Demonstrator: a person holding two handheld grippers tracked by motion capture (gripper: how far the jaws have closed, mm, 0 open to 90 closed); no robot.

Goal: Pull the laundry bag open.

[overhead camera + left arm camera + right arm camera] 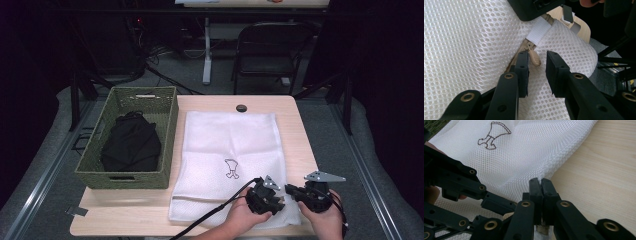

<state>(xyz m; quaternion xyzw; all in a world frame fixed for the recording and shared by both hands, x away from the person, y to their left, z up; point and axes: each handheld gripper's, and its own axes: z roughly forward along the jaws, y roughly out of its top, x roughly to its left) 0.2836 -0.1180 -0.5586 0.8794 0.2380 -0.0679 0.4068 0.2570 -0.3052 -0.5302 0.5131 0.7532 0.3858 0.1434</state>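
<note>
While the high view is giving both grippers bunched at the 5 o'clock corner of the white mesh bag [227,160], the left gripper view is showing the detail: the left gripper [537,65] is standing released, its jaws straddling the tan zipper pull [535,58] without pinching it. The right gripper [540,182] is clenching the bag's corner edge. The bag is lying flat on the table [300,130], long axis running 12 to 6 o'clock
</note>
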